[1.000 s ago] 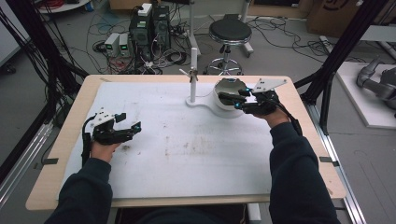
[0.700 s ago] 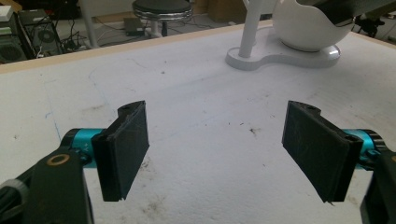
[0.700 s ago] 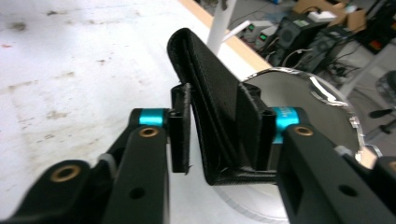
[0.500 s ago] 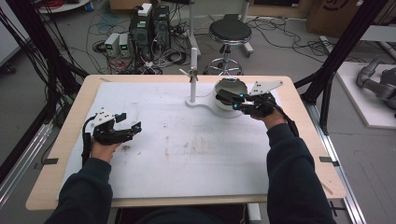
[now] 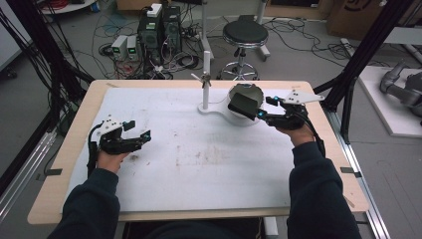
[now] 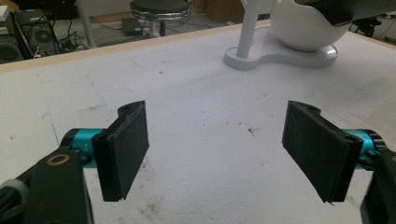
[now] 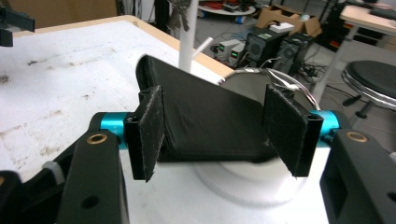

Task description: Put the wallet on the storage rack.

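Now the right tongs [image 5: 259, 110]: the two jaws have just been opening. They stand apart, with the black flat piece [image 7: 205, 112] between them. The pads do not look pressed on it.
Black flat piece: it leans at a slant in the white bowl [image 5: 236, 118], with its high end toward the tongs. It is at the far right part of the table [image 5: 199, 164].
Right hand [image 5: 291, 122]: it holds the tongs about level, pointing left across the table at the bowl. The grey plate on top points away to the right. The dark sleeve runs back to the near edge.
Left tongs [image 5: 142, 137]: the jaws are wide open with nothing in them. In the left gripper view, bare white table shows between the pads [image 6: 126, 149].
Left hand [image 5: 110, 158]: it rests low at the near left of the table. The tongs point right, well apart from the bowl.
White bowl: it sits on a flat white base, joined to a thin white post [image 5: 205, 79] just to its left.
Past the table: a round black stool [image 5: 245, 34] stands on the floor.
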{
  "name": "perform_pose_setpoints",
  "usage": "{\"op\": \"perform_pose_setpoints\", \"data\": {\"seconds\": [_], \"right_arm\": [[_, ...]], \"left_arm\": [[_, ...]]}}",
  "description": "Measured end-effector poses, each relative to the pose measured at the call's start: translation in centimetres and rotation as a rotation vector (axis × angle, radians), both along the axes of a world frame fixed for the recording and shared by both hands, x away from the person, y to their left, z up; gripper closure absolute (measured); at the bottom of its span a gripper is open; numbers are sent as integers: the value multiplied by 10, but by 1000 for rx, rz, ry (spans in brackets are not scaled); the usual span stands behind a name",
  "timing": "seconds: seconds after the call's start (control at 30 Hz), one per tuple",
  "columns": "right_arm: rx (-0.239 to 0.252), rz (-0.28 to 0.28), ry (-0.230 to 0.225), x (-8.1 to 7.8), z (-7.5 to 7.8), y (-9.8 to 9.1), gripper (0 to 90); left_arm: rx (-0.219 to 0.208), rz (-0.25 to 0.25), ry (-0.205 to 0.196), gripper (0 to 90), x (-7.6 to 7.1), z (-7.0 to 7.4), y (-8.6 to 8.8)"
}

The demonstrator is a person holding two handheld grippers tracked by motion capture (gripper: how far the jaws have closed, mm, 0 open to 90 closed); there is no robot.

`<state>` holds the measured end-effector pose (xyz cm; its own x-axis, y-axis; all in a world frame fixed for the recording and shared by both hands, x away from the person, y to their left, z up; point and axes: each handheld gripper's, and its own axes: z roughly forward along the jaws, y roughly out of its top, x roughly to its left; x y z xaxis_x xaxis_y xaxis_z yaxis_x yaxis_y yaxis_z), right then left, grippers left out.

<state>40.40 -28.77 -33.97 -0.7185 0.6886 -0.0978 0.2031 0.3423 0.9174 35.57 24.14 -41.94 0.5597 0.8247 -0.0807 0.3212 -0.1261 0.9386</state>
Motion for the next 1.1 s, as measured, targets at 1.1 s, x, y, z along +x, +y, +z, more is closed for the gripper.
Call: {"op": "perform_pose_setpoints", "data": {"seconds": [1.1], "right_arm": [[-53, -156, 98, -56, -54, -18, 214]], "left_arm": [[-33, 1, -28, 207, 6, 7, 1]]}}
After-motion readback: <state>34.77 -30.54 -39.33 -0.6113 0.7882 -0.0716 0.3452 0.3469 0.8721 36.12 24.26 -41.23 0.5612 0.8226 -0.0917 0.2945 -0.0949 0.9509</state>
